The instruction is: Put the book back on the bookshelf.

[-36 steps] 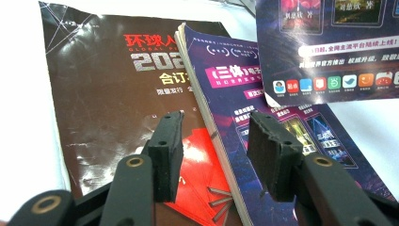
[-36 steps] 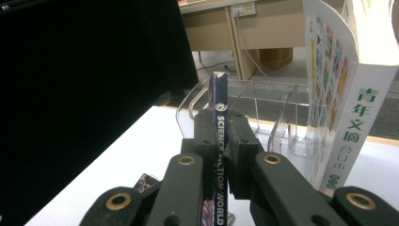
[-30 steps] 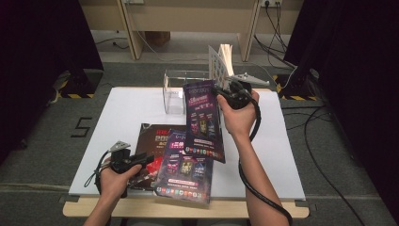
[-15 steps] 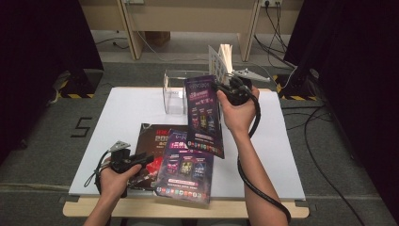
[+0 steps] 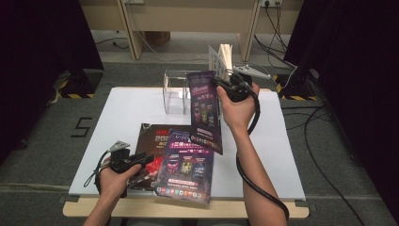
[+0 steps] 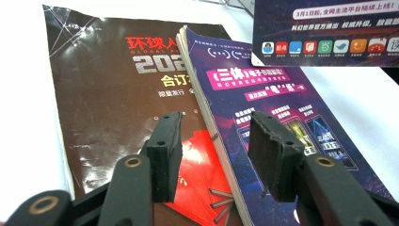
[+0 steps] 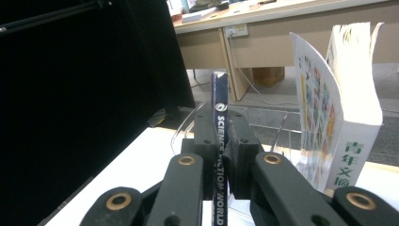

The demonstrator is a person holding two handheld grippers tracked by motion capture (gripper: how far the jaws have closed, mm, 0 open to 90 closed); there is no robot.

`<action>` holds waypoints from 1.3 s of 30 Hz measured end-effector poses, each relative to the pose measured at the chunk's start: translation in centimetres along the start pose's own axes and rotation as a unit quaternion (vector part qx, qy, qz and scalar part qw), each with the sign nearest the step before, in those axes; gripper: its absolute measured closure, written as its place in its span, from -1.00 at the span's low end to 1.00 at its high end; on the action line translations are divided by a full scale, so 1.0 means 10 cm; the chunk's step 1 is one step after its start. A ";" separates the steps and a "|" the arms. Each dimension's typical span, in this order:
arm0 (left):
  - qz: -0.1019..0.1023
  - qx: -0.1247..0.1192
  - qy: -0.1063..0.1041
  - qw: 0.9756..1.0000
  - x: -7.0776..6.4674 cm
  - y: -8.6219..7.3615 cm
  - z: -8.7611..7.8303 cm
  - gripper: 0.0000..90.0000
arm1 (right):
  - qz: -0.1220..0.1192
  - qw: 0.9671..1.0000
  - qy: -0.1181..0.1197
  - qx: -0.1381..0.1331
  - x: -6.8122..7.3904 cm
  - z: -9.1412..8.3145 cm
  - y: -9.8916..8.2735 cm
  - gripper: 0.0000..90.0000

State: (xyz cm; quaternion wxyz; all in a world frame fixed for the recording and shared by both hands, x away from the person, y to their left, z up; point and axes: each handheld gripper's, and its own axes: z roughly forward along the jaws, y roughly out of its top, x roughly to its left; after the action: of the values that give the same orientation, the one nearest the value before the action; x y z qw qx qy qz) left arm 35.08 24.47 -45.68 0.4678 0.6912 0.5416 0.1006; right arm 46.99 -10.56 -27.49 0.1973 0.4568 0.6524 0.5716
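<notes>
Where the wooden table edge meets the person's side, a white board (image 5: 136,108) covers the top, with grey carpet around it and dark curtains to either side. Nearest, the left hand (image 5: 115,176) rests low on the board, its left gripper (image 6: 214,148) pointing across two magazines lying flat: a dark red-and-black one (image 6: 103,94) underneath and a purple one (image 6: 282,108) overlapping it. Those jaws stand apart, straddling the purple magazine's spine edge without pressing anything. Farther off, the right forearm reaches up and forward, and the right gripper (image 7: 220,155) pinches a third magazine (image 5: 204,110) by its spine, holding it upright above the board, near a clear acrylic rack (image 5: 175,92). A white-covered book (image 7: 348,108) stands in that rack, just beside the held spine. Beyond are wooden desk legs and trailing cables.
</notes>
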 end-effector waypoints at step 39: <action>0.002 0.000 0.003 1.000 0.01 -0.02 0.00 0.19 | -0.008 1.000 -0.006 -0.016 0.04 0.13 0.17 0.88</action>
State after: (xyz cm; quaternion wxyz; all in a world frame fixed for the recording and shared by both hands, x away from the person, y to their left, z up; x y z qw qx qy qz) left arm 35.02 24.59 -45.83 0.4659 0.6921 0.5415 0.1035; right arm 48.49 -9.63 -26.17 0.2130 0.4517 0.6456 0.5777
